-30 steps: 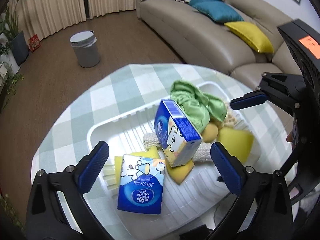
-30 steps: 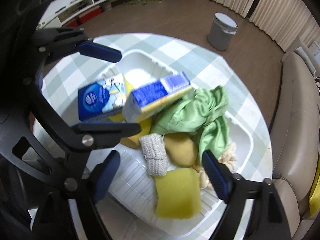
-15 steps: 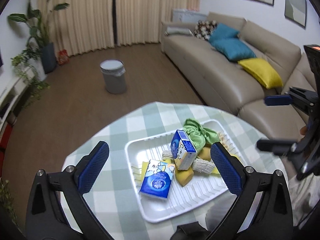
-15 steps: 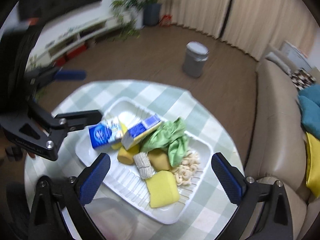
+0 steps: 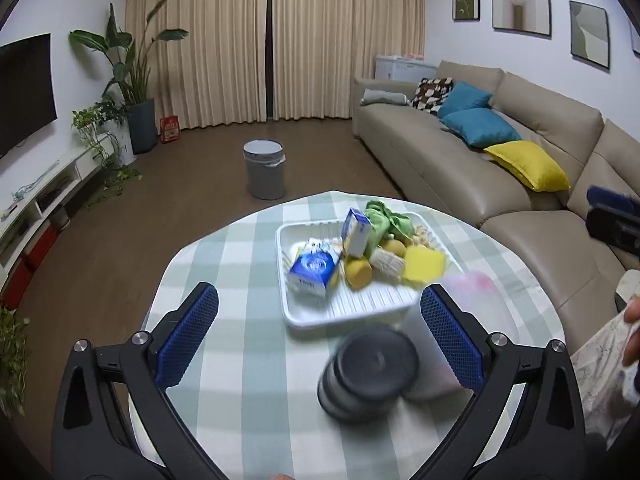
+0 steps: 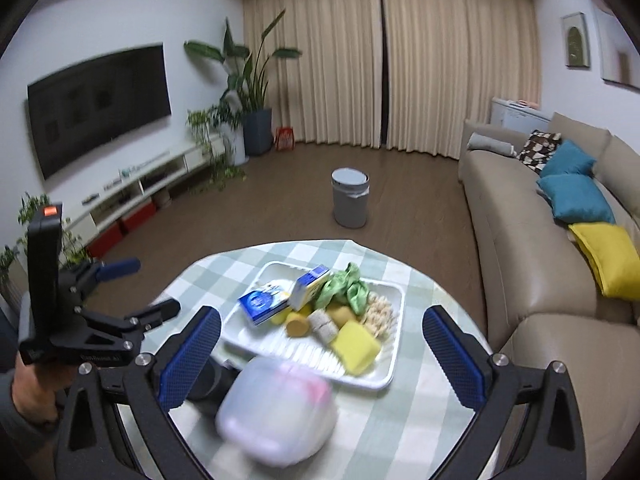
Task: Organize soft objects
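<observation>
Soft objects heaped in a white tray (image 6: 390, 376) on the checked bench (image 5: 248, 320): green cloth (image 6: 344, 286) at the far side, two blue tissue packs (image 6: 262, 302) toward the left, yellow sponge (image 6: 355, 346) at the near right, pale roll (image 6: 323, 326) and tan pieces between. Just beside the tray's near edge, a blurred translucent bag (image 6: 276, 408) and a dark round disc (image 5: 370, 372). Left gripper (image 5: 320, 340) with fingers spread wide over the bench, nothing between them; right gripper (image 6: 322, 354) likewise fully spread after just opening, gripping nothing, bag below its gap.
</observation>
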